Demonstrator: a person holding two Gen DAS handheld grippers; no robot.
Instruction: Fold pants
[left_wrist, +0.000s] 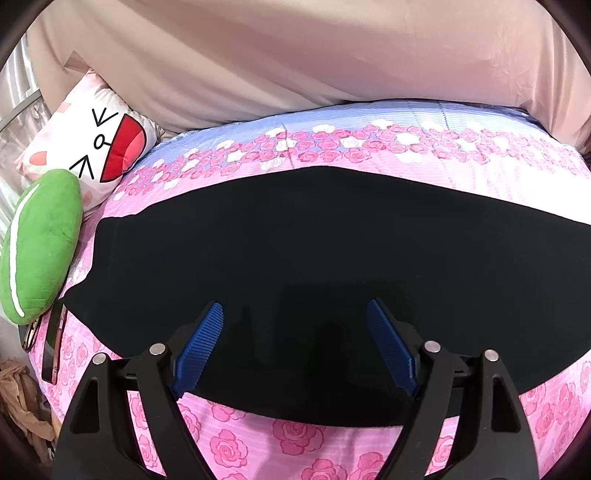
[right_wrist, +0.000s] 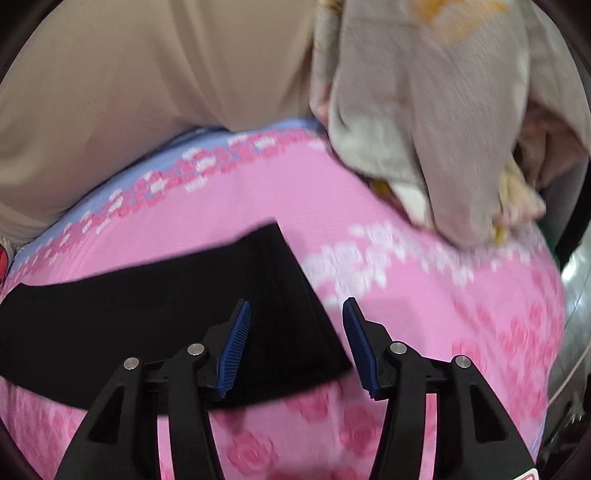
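Observation:
The black pants (left_wrist: 295, 251) lie flat in a long band across the pink rose-print bed sheet (left_wrist: 288, 443). My left gripper (left_wrist: 295, 314) is open and empty, hovering over the pants' near edge. In the right wrist view the pants' right end (right_wrist: 207, 314) shows with a straight slanted edge. My right gripper (right_wrist: 297, 310) is open and empty, its blue pads either side of that end's corner, just above it. This view is motion-blurred.
A white cartoon-face pillow (left_wrist: 92, 147) and a green plush (left_wrist: 40, 247) lie at the bed's left edge, with a phone (left_wrist: 53, 343) beside them. A beige blanket (left_wrist: 295, 66) lies along the back. A grey crumpled cloth (right_wrist: 424, 122) lies at the far right.

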